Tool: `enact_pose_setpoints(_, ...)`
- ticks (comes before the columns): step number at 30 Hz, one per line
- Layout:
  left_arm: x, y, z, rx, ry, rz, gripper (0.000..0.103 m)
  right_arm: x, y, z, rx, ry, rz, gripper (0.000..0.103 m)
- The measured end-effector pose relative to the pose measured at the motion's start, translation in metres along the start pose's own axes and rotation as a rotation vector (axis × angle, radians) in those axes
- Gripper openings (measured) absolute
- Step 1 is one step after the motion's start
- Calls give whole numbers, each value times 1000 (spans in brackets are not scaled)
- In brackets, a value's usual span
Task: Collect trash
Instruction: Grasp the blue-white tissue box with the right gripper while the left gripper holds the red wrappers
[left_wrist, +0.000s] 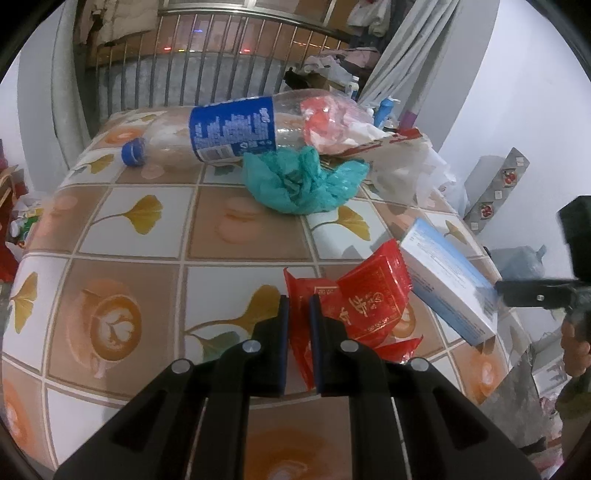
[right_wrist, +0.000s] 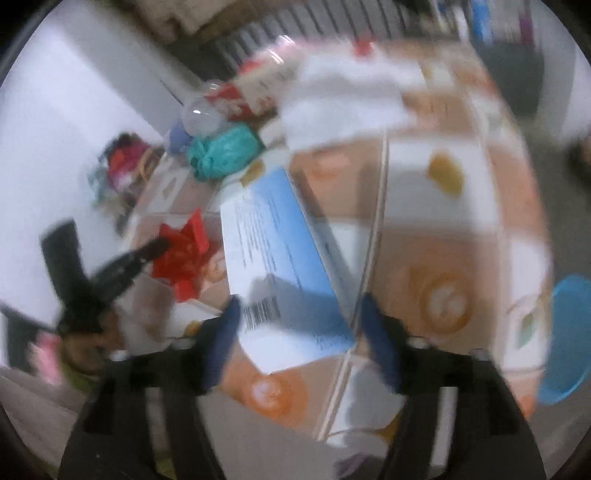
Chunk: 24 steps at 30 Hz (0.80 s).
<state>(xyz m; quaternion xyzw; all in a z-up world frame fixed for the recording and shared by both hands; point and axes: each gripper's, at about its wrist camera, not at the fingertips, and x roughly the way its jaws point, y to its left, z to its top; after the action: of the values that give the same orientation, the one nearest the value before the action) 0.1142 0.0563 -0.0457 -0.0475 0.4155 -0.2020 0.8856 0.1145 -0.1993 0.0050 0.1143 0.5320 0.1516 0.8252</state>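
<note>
1. Left wrist view: left tool (left_wrist: 299, 306) has its jaws nearly together, clamped on the edge of a red foil wrapper (left_wrist: 369, 299). Gold characters are printed on the wrapper; I can't read them reliably.
2. More red foil of the same kind sticks out below and right of the pinched piece. All of it lies on the worktop (left_wrist: 147, 236), which has a tile-pattern cloth with ginkgo leaves and latte cups.
3. White and blue carton (left_wrist: 447, 280) sits just right of the wrapper, one end tilted up off the worktop. It has small printed text, too fine to read.
4. Clear plastic bottle (left_wrist: 221, 129) lies on its side at the far end with its blue cap (left_wrist: 133, 151) pointing left. The blue label has white print, not legible.
5. Crumpled teal plastic bag (left_wrist: 299, 181) lies just in front of the bottle. A clear bag with red and white scraps (left_wrist: 332, 122) lies against the bottle's right end.
6. Right wrist view, heavy motion blur: right tool (right_wrist: 299, 314) has its jaws wide apart. The carton (right_wrist: 280, 266) sits between the blue pads without either pressing on it; a barcode shows on its near face.
7. Same view: left tool (right_wrist: 155, 247) at left is on the red wrapper (right_wrist: 184, 251); a blue bowl (right_wrist: 569, 336) sits at the right edge.
</note>
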Motion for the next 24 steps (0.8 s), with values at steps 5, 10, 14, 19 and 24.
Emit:
enact_pose_setpoints(5,-3,5,-1,-18,-5,3,10,24,38,7,-253,-8,-96,88)
enact_pose_setpoints(10,-5,8,-3,-38,-8,-3,10,58,46,11,-323,57,-153,88)
enact_pose_setpoints(14,-5,10,-3,-46,-12,-17,10,72,33,16,-267,89,-175,83)
enact_pose_setpoints(19,-6,12,-2,-58,-28,-28,9,64,28,15,-218,70,-178,69)
enact_pose_setpoints(24,-10,11,1,-60,-43,-35,8,57,26,15,-186,64,-173,69)
